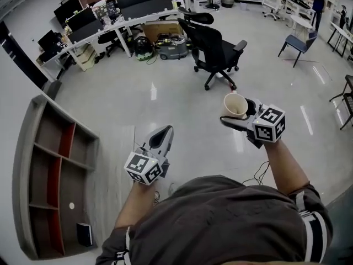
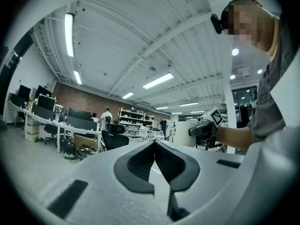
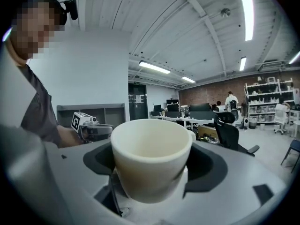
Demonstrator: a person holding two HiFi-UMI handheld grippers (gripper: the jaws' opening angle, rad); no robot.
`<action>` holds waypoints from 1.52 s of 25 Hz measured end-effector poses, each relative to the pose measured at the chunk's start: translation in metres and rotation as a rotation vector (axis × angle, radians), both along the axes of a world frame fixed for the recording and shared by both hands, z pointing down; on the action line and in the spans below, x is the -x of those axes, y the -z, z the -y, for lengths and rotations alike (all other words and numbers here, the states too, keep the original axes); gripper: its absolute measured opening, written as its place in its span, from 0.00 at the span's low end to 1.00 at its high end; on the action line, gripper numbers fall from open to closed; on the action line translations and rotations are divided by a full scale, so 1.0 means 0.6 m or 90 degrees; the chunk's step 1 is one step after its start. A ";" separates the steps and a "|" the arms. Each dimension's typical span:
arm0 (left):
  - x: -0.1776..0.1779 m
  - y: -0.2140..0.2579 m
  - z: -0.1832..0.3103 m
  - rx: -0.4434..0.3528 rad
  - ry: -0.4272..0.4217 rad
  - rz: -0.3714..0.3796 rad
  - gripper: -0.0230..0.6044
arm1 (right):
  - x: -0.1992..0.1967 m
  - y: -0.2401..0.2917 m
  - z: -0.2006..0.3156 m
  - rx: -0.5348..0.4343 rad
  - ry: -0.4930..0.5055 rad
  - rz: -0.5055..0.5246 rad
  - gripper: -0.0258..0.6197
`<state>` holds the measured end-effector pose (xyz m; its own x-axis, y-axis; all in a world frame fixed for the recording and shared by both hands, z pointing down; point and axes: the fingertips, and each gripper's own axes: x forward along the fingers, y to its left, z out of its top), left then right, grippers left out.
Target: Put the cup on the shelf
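A cream cup point(image 1: 235, 105) is held upright in the air, mouth up and empty, by my right gripper point(image 1: 238, 116), which is shut on it. In the right gripper view the cup point(image 3: 151, 153) fills the space between the jaws. My left gripper point(image 1: 162, 134) hangs lower and to the left, shut with nothing in it; its tips meet in the left gripper view point(image 2: 153, 145). The grey shelf unit point(image 1: 55, 181), with red dividers, stands on the floor at the far left, well apart from both grippers. It also shows behind the left gripper point(image 3: 92, 129) as the shelf point(image 3: 101, 111).
A black office chair point(image 1: 216, 51) stands on the shiny floor ahead. Desks with monitors point(image 1: 105, 18) line the back left, with a vacuum and boxes under them. A blue chair point(image 1: 298, 42) is at the back right. A small dark box point(image 1: 84, 233) sits low in the shelf.
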<state>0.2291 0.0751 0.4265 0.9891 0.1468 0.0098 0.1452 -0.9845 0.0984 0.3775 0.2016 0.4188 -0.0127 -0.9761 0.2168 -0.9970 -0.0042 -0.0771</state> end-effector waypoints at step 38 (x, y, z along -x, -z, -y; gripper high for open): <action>0.486 0.022 0.715 -0.023 0.607 -0.006 0.03 | 0.455 0.057 0.994 -0.001 0.598 -0.069 0.69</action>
<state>-0.0622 -0.3539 0.4133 0.6919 -0.7220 -0.0104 -0.7198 -0.6908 0.0685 0.1047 -0.3945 0.3845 -0.7741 -0.5767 0.2609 -0.5938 0.8045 0.0165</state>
